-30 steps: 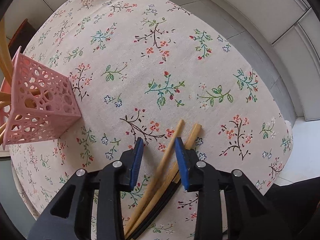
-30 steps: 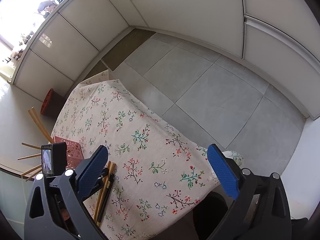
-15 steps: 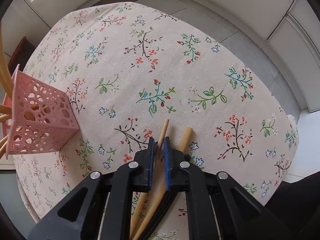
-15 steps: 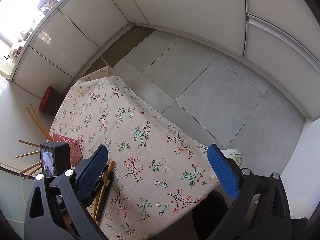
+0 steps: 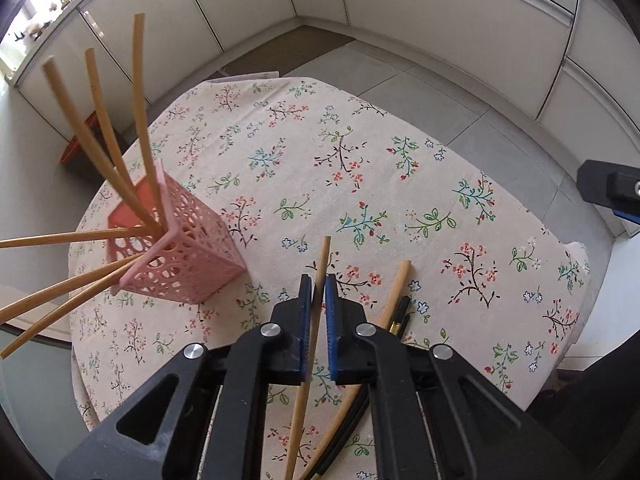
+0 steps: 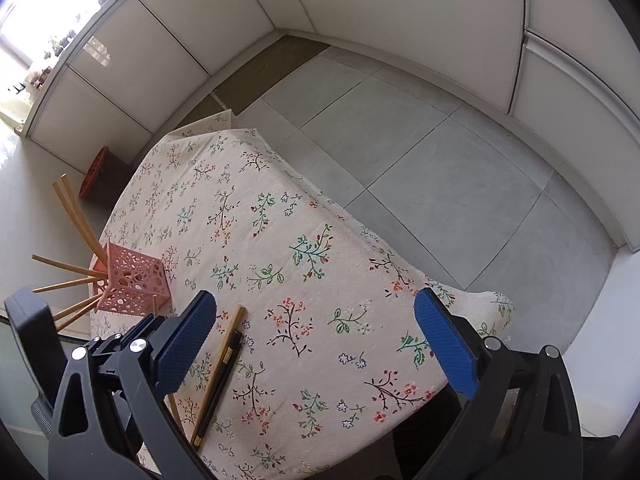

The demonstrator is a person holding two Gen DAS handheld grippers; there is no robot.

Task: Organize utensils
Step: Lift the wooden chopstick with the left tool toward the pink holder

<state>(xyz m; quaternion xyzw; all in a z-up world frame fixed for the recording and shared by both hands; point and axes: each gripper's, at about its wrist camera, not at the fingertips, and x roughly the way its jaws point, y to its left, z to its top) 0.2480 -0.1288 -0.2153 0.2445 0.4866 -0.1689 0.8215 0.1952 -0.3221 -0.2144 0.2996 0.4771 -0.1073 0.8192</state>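
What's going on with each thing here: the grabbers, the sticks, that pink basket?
Left gripper: shut on one wooden chopstick, lifted off the cloth.
Right gripper: open, holding nothing.
Pink perforated plastic basket: upright on the floral tablecloth, several chopsticks fanned out inside.
Second wooden chopstick: lying flat on the cloth.
Black chopstick: lying flat beside it.

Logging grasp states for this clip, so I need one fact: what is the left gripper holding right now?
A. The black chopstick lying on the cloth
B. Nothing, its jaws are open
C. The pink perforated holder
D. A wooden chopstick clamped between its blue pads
D: the left gripper is shut on a wooden chopstick, while the black chopstick lies on the cloth and the pink holder stands apart.
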